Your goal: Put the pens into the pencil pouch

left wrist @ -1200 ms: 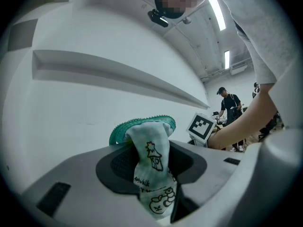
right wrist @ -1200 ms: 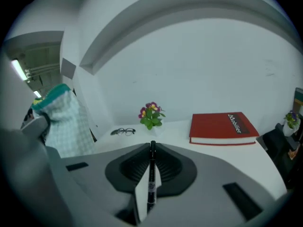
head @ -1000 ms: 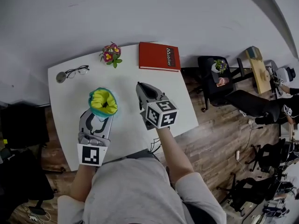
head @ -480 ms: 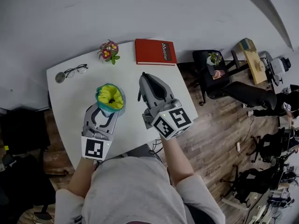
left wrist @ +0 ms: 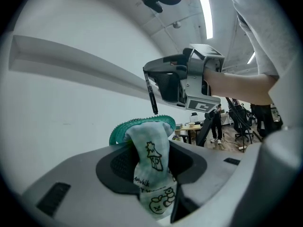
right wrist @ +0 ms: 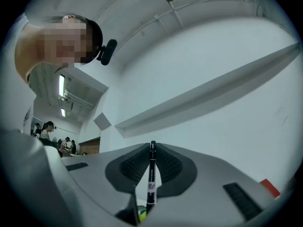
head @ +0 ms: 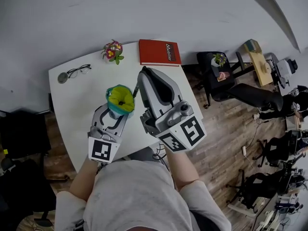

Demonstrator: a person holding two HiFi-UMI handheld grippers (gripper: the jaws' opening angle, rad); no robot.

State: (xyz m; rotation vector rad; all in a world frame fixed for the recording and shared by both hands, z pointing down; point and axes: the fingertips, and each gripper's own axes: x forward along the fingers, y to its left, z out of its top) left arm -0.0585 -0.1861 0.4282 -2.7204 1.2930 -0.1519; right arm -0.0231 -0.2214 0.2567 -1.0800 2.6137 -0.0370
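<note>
A teal pencil pouch [head: 120, 99] with a yellow lining stands upright, mouth open, above the white table [head: 72, 114]. My left gripper [head: 118, 113] is shut on its lower part; in the left gripper view the printed fabric of the pouch [left wrist: 152, 167] is pinched between the jaws. My right gripper [head: 143, 74] is raised beside the pouch and shut on a black pen [head: 136, 90]. The pen [left wrist: 151, 96] hangs tip down just over the pouch's rim. In the right gripper view the pen [right wrist: 151, 178] stands upright between the pads, with a bit of yellow lining below it.
A red book [head: 160, 52] lies at the table's far edge, with a small potted flower [head: 112, 50] to its left. Glasses [head: 78, 72] and a round grey object [head: 62, 78] lie at the far left. Office chairs [head: 226, 85] stand on the wooden floor to the right.
My right gripper has risen with the pen and come in over the pouch's mouth. The left gripper has carried the pouch a little to the right.
</note>
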